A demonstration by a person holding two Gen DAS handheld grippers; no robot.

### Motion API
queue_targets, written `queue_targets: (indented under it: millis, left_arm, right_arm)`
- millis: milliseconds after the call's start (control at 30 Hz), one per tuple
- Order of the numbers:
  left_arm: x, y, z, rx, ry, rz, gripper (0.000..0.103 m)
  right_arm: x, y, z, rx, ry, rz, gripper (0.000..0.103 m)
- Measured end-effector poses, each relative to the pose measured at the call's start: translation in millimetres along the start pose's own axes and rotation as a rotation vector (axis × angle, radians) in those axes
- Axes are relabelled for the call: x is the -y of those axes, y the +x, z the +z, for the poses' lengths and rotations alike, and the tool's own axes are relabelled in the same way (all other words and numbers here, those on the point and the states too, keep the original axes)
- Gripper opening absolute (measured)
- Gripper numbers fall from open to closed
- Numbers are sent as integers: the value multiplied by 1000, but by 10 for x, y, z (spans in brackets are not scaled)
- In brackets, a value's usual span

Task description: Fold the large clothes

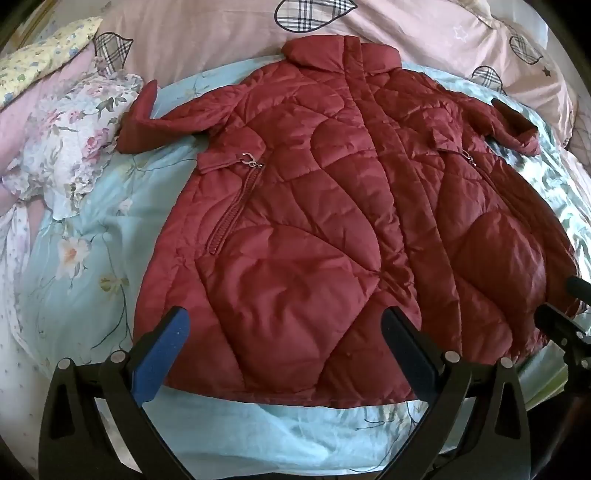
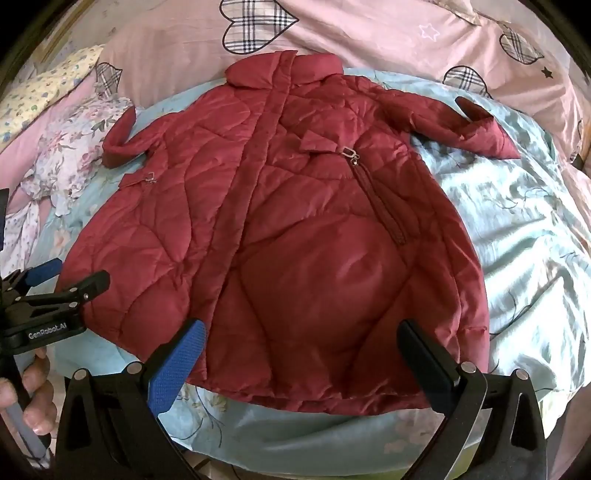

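While the red coat point(image 1: 306, 206) is lying flat on the bed point(image 1: 92, 266), both hand-held grippers, left point(image 1: 284, 332) and right point(image 2: 301, 343), are hovering spread wide, seemingly just above its hem.

a dark red quilted coat point(image 2: 280, 206) lies front up on a pale blue floral sheet point(image 2: 517, 236), its collar point(image 2: 284, 70) at the far end against a pink quilt point(image 2: 369, 33) printed with plaid hearts. both sleeves stick out sideways from the coat, cuffs turned up. past the coat's left sleeve sits a bunched floral cloth point(image 2: 70, 147). the right gripper point(image 2: 299, 354) hangs over the coat's near hem, fingers spread wide apart, nothing between them. left of the coat's hem the left gripper point(image 2: 70, 273) points toward the coat, fingers apart, with a hand point(image 2: 29, 391) wrapped round its handle.
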State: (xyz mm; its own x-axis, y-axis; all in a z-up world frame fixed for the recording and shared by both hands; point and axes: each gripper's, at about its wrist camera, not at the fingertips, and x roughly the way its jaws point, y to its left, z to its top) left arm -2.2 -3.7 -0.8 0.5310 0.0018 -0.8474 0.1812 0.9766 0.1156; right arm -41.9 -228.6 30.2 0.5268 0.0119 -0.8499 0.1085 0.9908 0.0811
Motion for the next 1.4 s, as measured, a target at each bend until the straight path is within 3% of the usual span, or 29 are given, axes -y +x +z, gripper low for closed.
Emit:
queue_targets:
  millis: [800, 1400]
  left_arm:
    - [-18, 10, 10, 13, -12, -17, 103]
    - [-21, -3, 28, -33, 20, 25, 103]
  right_arm:
    - [-46, -75, 37, 1, -7, 10, 103]
    - [-70, -84, 60, 7, -12, 13, 103]
